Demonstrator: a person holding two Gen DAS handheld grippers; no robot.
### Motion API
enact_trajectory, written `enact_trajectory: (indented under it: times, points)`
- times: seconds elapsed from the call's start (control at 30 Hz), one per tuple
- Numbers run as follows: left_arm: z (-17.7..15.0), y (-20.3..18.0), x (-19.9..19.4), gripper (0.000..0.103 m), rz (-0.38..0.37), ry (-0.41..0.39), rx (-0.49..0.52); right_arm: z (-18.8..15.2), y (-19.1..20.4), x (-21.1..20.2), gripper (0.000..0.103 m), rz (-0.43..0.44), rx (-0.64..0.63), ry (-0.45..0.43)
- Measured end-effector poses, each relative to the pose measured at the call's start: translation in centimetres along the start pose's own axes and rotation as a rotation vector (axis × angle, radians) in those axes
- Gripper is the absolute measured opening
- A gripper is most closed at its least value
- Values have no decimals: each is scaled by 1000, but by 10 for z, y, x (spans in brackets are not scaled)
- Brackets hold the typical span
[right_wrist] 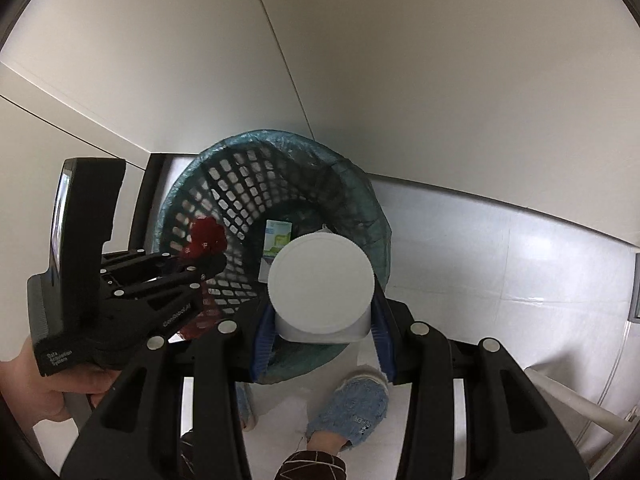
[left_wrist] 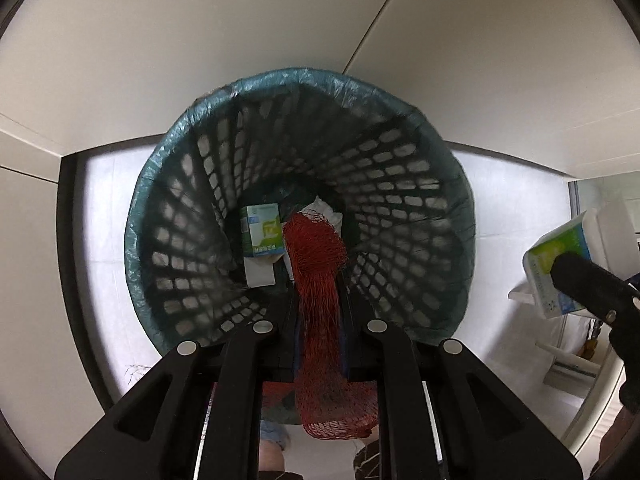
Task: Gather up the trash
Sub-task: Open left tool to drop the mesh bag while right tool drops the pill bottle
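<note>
Two pieces of trash are in our grip above the bin (left_wrist: pixel 304 216), a black lattice basket lined with a teal bag. Our left gripper (left_wrist: pixel 320 312) has its jaws nearly closed on a red mesh net (left_wrist: pixel 316 280), which dangles into the basket. Our right gripper (right_wrist: pixel 322 320) clamps a white cup (right_wrist: pixel 320 280) at a middling width; its round end hides most of the bin floor. Below lie a green-and-white carton (left_wrist: pixel 262 230) and crumpled paper, partly covered.
</note>
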State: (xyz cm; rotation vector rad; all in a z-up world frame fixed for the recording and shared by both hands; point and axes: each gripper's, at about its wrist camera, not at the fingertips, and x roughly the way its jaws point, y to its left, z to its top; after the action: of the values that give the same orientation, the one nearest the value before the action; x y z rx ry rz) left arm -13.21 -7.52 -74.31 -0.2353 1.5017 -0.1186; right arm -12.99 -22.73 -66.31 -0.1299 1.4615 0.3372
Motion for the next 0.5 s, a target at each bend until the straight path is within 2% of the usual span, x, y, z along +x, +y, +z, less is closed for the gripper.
enact_trajectory:
  times: [0.07,0.13,0.2,0.23,0.3,0.33,0.4,0.43,0.5]
  points:
    - [-1,3,1,19,-3,0,-3,-2,-3,2,40,0,0,1]
    - [-2,6,-1,27,-4,-2,-6,-3,-6,3,40,1,2,3]
    - [-3,9,-3,43,-4,-8,-6,-3,-8,2,40,-1,6,3]
    - [-4,9,-5,46,-1,-16,-5,-3,-8,3,40,-3,6,2]
    - [-5,11,-9,62,4,-30,-4,-2,-8,0,40,-3,6,-2]
    - [-4,12,-10,65,3,-36,-7,-2,-7,0,40,-3,5,-4]
    - [-4,15,-14,87,8,-45,-22,0,-5,1,40,-1,5,-6]
    - [-4,16,-16,91,15,-50,-28,0,-4,2,40,1,3,-7]
    - [-3,19,-21,93,10,-59,-33,2,0,4,40,5,3,-10]
